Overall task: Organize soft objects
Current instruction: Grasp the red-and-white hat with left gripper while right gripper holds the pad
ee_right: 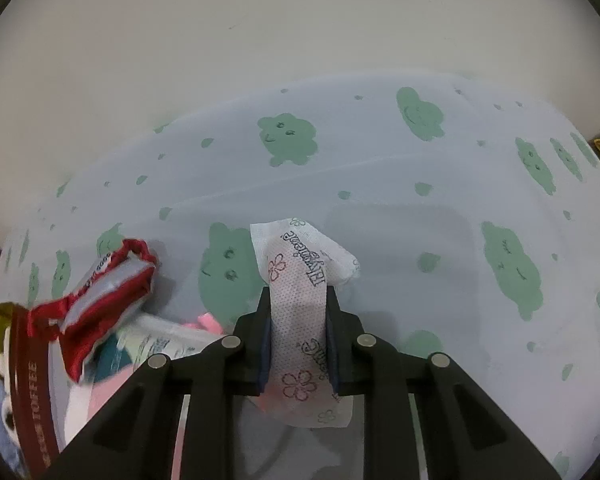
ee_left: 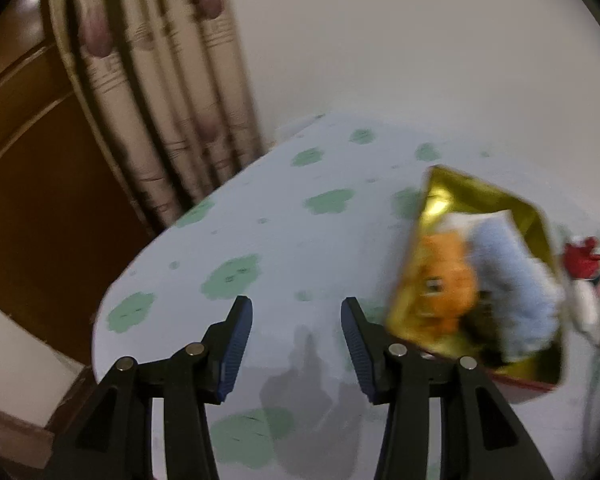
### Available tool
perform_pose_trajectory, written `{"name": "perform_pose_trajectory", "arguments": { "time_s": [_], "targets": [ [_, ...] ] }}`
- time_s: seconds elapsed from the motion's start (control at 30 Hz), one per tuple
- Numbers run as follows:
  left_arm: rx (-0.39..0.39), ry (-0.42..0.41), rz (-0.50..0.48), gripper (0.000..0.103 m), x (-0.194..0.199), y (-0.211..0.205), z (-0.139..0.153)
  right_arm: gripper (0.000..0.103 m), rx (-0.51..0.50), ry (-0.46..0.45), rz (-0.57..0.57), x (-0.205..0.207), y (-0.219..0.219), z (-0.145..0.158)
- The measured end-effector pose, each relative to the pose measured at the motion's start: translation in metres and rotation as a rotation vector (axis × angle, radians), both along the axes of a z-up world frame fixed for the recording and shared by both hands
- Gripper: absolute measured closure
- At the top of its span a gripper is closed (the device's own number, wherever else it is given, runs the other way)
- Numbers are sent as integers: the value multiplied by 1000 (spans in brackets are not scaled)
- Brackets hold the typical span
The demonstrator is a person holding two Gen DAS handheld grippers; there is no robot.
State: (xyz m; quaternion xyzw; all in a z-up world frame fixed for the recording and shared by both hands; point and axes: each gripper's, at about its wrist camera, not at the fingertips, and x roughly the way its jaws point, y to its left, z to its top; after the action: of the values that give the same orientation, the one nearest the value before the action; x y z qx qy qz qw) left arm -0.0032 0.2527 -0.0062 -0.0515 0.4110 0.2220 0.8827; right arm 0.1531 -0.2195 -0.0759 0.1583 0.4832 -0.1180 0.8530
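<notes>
- Right wrist view: the right gripper is pinching a white wrapped pad with flower print between its closed fingers, holding it above the tablecloth.
- Lying just left are a red pouch and a toffee tin.
- Left wrist view: the left gripper is hovering with jaws spread, gripping nothing, beside the gold tin holding soft items; blur is hiding details.

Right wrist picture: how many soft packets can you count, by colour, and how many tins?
White packet with flowers, held in the right gripper: 1
Red and silver packet: 1
White packet with print, lying flat: 1
Tin: 1
Total: 4
More soft things lie under these, too hidden to count.
</notes>
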Motion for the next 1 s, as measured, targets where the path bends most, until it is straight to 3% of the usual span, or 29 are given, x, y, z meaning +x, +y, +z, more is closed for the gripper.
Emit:
{"name": "perform_pose_trajectory", "arguments": {
  "time_s": [0.37,0.7,0.87,1.0],
  "targets": [
    [-103,1,-415,50,60,-115,23,83,-21,-37,36,-51,-38,0],
    [-124,48,-649,50,116,-200,18,83,-66,-58,28,-101,-68,1],
    [-39,59,-773,49,141,-249,16,83,-43,-86,21,-116,-83,5],
    [-19,92,-811,49,165,-278,4,83,-34,-109,30,-120,-90,9]
  ]
}}
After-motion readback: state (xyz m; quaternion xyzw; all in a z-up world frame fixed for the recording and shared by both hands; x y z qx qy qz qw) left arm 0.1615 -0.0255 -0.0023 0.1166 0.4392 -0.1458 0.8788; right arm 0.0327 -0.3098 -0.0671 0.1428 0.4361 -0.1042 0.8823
